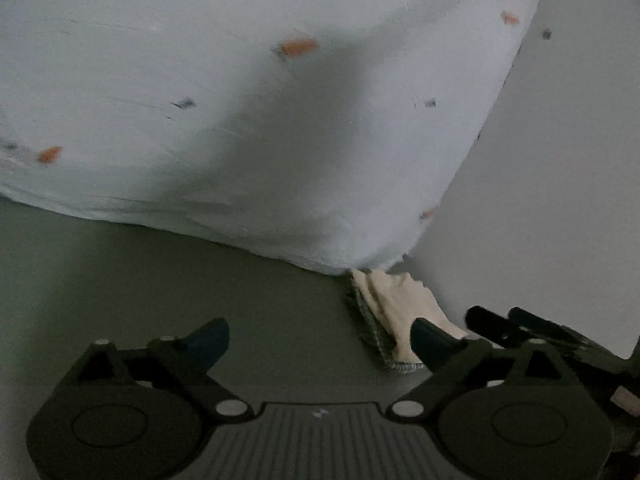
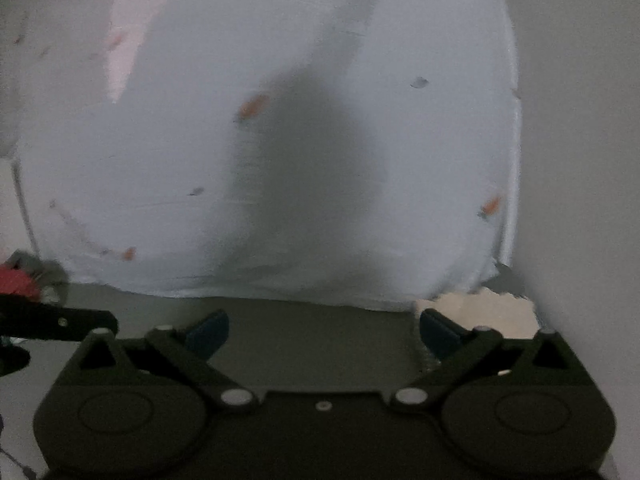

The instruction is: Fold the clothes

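A pale blue cloth (image 1: 200, 80) with small orange and dark prints fills most of the left wrist view and casts a dark shadow in its middle. It also fills the right wrist view as the same pale blue cloth (image 2: 400, 160). A folded cream cloth (image 1: 394, 308) with a grey-green checked edge lies at its corner, close to my left gripper's right finger. My left gripper (image 1: 320, 336) is open over the grey-green surface with nothing between its jaws. My right gripper (image 2: 324, 328) is open too and holds nothing; the cream cloth (image 2: 480, 310) lies just beyond its right finger.
A grey-green surface (image 1: 140, 280) runs under both grippers. A white surface (image 1: 540, 160) rises on the right. The right gripper's black fingers (image 1: 484, 322) show at the lower right. A black finger (image 2: 72, 322) and something red (image 2: 16, 280) sit at the left edge.
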A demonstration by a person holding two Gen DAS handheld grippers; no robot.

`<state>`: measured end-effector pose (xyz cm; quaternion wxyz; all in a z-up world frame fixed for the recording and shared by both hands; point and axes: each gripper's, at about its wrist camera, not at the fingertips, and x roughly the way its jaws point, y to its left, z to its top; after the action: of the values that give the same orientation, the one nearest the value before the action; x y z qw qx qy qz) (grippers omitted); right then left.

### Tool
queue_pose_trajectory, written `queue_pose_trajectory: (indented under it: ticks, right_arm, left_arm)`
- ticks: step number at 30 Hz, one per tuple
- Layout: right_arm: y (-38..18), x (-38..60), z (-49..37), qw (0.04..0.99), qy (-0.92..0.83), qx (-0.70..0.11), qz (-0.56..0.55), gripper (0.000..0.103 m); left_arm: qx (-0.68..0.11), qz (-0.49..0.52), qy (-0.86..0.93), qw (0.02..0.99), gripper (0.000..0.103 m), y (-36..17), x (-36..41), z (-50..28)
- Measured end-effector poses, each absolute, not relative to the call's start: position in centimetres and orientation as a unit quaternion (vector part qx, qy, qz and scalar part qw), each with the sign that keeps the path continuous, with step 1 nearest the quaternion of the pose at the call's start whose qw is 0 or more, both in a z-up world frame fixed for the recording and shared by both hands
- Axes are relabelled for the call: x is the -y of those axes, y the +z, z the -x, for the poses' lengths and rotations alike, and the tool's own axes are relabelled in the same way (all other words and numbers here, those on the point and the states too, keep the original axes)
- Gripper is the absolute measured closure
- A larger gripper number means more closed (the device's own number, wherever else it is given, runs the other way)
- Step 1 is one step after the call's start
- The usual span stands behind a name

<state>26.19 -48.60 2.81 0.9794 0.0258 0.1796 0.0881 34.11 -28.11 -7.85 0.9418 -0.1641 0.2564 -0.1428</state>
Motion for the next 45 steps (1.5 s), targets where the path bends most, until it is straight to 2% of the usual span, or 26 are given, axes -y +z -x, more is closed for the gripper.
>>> queue_pose_trajectory:
  ticks: [8,14,22,28,35,45]
  right_arm:
    - [3.7,37.5,-19.2,0.97,0.086,-0.217,-0.067,0.0]
    - [3.0,30.7,-13.6,0.97,0.074,-0.225,-0.051,0.0]
    - [2.6,24.5,-7.8,0.967,0.061,-0.234,-0.077,0.0]
    - [2.3,20.8,-3.8,0.968,0.036,-0.243,-0.051,0.0]
    - [1.8,19.1,-0.7,0.955,0.02,-0.289,-0.059,0.001]
    - [1.6,17.3,0.4,0.959,0.03,-0.282,-0.002,0.001]
  left_arm:
    - [-0.17,0.088,-0.091,0.977,0.0,-6.3,19.2,-22.1]
    - [-0.143,0.096,-0.077,0.982,0.0,-6.4,13.7,-15.3]
    - [-0.177,0.076,-0.049,0.98,0.0,-6.6,8.5,-10.4]
    - [-0.233,0.077,-0.048,0.968,0.0,-6.4,5.9,-8.7]
    - [-0.298,0.081,-0.065,0.949,0.0,-7.9,5.0,-6.6]
    - [-0.301,0.056,-0.051,0.951,0.0,-8.7,4.5,-5.5]
